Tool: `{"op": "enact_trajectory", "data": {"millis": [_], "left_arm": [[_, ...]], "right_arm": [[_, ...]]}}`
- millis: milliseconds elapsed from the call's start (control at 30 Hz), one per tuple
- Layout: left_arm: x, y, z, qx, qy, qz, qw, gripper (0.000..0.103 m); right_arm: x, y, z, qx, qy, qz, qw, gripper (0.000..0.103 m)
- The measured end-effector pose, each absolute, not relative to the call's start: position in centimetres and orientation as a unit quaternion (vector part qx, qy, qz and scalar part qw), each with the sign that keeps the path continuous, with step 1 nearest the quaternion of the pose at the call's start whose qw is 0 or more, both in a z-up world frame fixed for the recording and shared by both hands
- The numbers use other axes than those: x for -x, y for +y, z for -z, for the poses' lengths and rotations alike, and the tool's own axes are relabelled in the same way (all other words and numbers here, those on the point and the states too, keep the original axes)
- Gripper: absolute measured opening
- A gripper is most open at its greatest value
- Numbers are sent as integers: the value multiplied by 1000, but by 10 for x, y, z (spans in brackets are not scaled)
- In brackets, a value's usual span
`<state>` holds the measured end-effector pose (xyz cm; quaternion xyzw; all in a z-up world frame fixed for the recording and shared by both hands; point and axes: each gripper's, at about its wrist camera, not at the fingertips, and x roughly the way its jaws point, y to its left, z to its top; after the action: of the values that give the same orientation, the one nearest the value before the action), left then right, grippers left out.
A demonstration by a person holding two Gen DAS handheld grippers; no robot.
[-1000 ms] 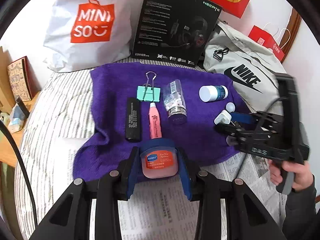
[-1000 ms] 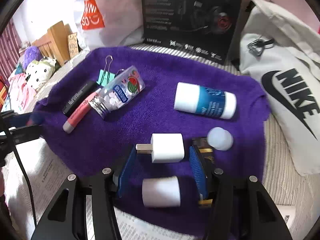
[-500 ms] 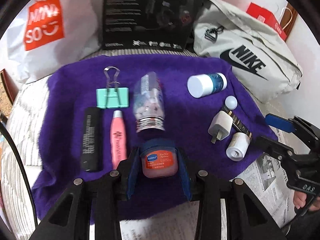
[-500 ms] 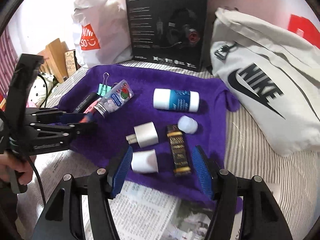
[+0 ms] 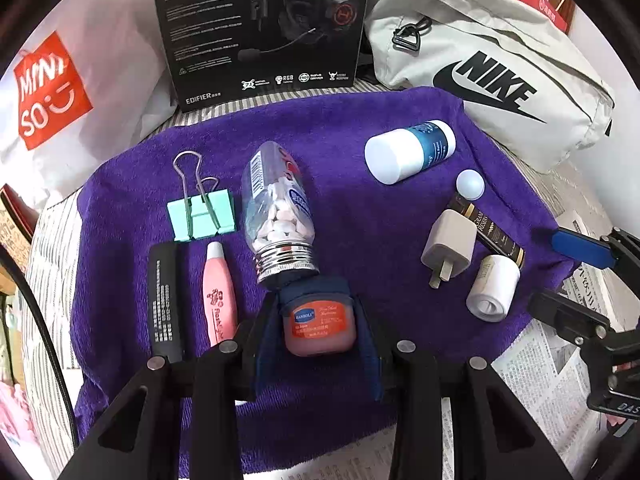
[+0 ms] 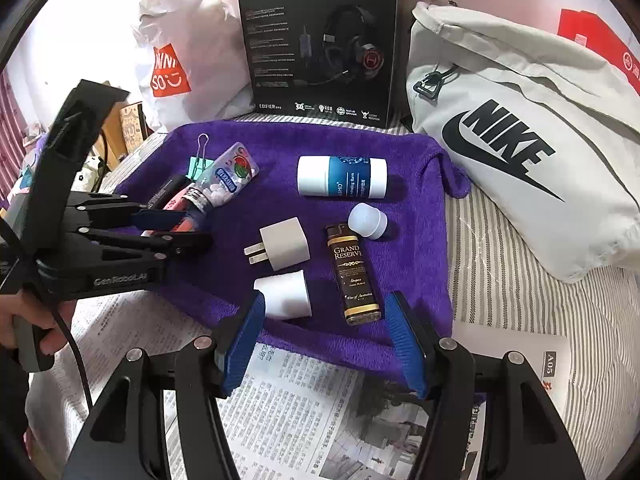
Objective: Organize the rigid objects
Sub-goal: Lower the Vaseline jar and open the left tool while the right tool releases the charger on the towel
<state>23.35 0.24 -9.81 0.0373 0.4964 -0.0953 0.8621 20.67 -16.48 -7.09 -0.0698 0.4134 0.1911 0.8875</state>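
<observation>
My left gripper point(image 5: 316, 320) is shut on a small orange jar point(image 5: 318, 326) with a dark blue lid, held over the near part of a purple towel point(image 5: 360, 200), just below the metal cap of a clear pill bottle point(image 5: 278, 216). A pink tube point(image 5: 219, 296), a black stick point(image 5: 164, 304) and a mint binder clip point(image 5: 202, 216) lie to its left. My right gripper point(image 6: 326, 340) is open and empty at the towel's near edge point(image 6: 320, 352), behind a white roll point(image 6: 286, 294) and a brown lighter point(image 6: 354, 276). A white plug point(image 6: 282, 244), a white cap point(image 6: 367, 220) and a blue-white bottle point(image 6: 342, 176) lie beyond.
A black headset box point(image 6: 320, 40), a white Miniso bag point(image 6: 180, 48) and a grey Nike bag point(image 6: 520, 140) stand behind the towel. Newspaper point(image 6: 300, 408) lies in front on striped bedding point(image 6: 520, 280). A wooden stand point(image 6: 124, 124) is at the left.
My left gripper has carried the orange jar forward over the towel, up to the pill bottle's cap. My right gripper has pulled back and up from the white plug to the towel's near edge.
</observation>
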Motion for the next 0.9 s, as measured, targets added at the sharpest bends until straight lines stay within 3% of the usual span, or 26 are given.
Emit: {"op": "enact_trajectory", "data": {"millis": [367,500,700,800,900], "left_arm": [[-236,-4,102,-62,499,97,859,38],[-234,-3,102,-63,503,101,856,50],[-232,6,99,-46,509,94,855,54],[-228,10,98,-33,510,97,854,71],[-219,11,91,-28,501,94,860,74]], "right_arm": [[-187,-168,60,84,397,-186,895,62],[-179,-168,55,96,386,-180,900,62],[-169,-173,51,94,383,-173,902,62],[-163,-175,47,87,382,-173,904,63],[-156,-176,40,80,381,-173,905,68]]}}
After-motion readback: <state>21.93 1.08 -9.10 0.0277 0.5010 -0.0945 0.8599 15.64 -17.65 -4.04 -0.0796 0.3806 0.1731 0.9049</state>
